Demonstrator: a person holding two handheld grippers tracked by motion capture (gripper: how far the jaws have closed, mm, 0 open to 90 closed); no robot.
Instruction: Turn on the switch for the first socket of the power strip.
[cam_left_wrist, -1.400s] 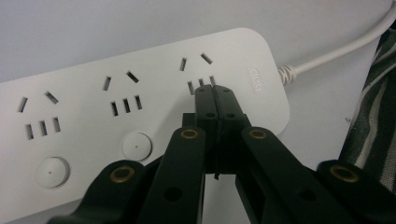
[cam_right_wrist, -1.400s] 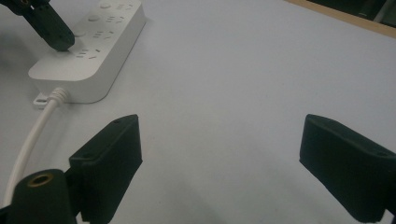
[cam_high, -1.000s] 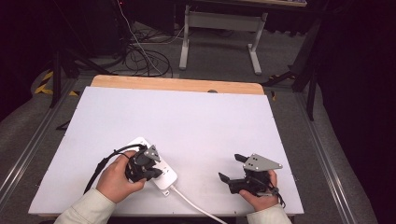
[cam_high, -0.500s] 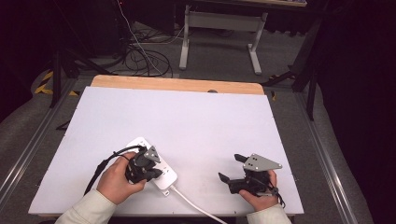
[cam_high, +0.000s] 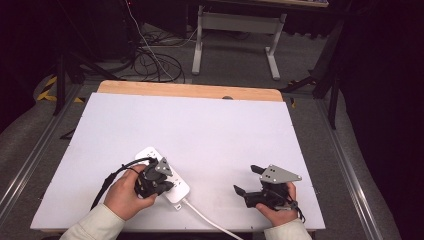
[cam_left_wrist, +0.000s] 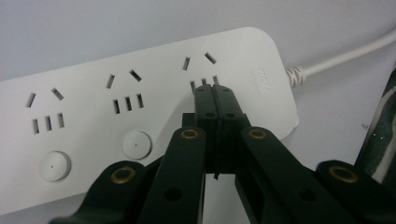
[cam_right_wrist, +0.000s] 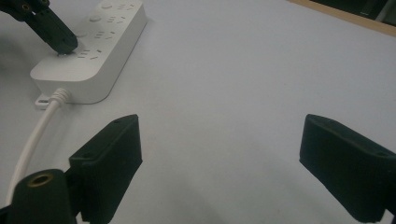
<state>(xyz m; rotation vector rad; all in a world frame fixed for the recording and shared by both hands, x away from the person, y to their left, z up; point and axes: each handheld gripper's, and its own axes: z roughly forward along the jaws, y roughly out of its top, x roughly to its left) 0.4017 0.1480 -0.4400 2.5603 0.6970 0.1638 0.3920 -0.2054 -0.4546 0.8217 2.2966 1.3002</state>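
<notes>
- Two grippers in play. Left gripper (cam_left_wrist: 215, 100): jaws pressed together, nothing between them, tip resting on the strip (cam_left_wrist: 93, 74) at the socket group nearest the cord end.
- Right gripper (cam_right_wrist: 224, 163): jaws spread wide, empty, hovering low over bare table (cam_high: 225, 125), well apart from the strip.
- Strip lies at the near-left of the table, set diagonally; its cord (cam_high: 205, 217) runs off the near edge.
- Round buttons (cam_left_wrist: 137, 144) sit below two socket groups. The spot where the third would be is hidden under the jaws.
- Judgement: step in hand is pressing that third button with the closed tip. Contact with the button itself cannot be confirmed; the tip appears just below the three-slot row.
- To do it well: keep jaws tight so the tip acts as one blunt finger; push straight down, not sideways, so the strip does not slide.
- Right gripper could brace the cord end if the strip skates.
- Risk: tip slipping into a slot instead of onto the button.
</notes>
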